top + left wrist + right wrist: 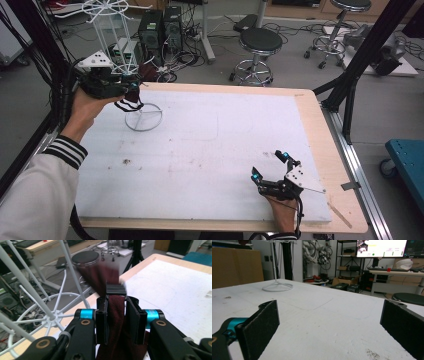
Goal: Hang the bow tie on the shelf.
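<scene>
- Nearest the person's edge of the table (pixel 200 200), the right tongs (pixel 270 165) are held low over the white sheet, jaws spread wide with nothing between them; in the right gripper view only bare white surface is seen between the 2 black pads (pixel 259 322).
- Across the table at its far left corner, the left tongs (pixel 131 88) are raised beside the white wire rack (pixel 117 60).
- A dark red cloth strip (pixel 116 312) is seen between the left jaws, which stand narrow; a thin gap can be seen along the pads, so a firm pinch cannot be confirmed.
- The strip looks like soft, matt, deep maroon fabric with a black band (pixel 115 289) across it just beyond the jaw tips; beyond the band it is blurred.
- In the high view, dark loops of the strip hang below the left tongs, above the rack's round base ring (pixel 144 117).
- No brand, label or writing can be read on the strip or the tongs; the text on the far monitor (pixel 382 248) is too small to read.
</scene>
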A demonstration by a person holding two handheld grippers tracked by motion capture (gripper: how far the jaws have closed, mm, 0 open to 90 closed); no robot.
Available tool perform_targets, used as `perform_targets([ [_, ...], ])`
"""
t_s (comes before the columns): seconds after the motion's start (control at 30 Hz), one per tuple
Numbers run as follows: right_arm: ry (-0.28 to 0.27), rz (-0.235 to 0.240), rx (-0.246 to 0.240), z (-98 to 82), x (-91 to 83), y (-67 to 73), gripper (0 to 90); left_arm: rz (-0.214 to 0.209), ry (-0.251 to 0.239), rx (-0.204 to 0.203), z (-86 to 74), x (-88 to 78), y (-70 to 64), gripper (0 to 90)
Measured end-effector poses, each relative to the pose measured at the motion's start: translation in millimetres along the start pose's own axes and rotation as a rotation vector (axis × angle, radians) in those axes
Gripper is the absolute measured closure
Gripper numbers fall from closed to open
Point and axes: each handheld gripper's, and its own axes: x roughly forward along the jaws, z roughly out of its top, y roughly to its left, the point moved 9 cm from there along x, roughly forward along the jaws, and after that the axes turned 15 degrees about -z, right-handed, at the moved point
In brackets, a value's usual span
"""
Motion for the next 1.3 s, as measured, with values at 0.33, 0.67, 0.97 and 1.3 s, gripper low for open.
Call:
perform_targets([
  [0.33,-0.005,0.004,-0.006,0.2,0.3,0.1,1.6,-0.021,-0.046,-0.033,3.0,-4.7,0.8,47.5],
  [0.67,-0.007,0.001,-0.009,0.4,0.5,0.1,1.6,-0.064,-0.058,-0.048,3.3,-5.9,-4.3,5.2],
  [0.97,-0.005,0.005,-0.006,0.3,0.4,0.1,1.6,-0.071,-0.077,-0.032,6.1,-13.1,-8.4,1.7],
  [1.3,0.0,0.003,0.0,0.0,-0.1,0.2,1.6,-0.067,-0.089,0.024,-0.1,-31.8,-25.8,1.7],
])
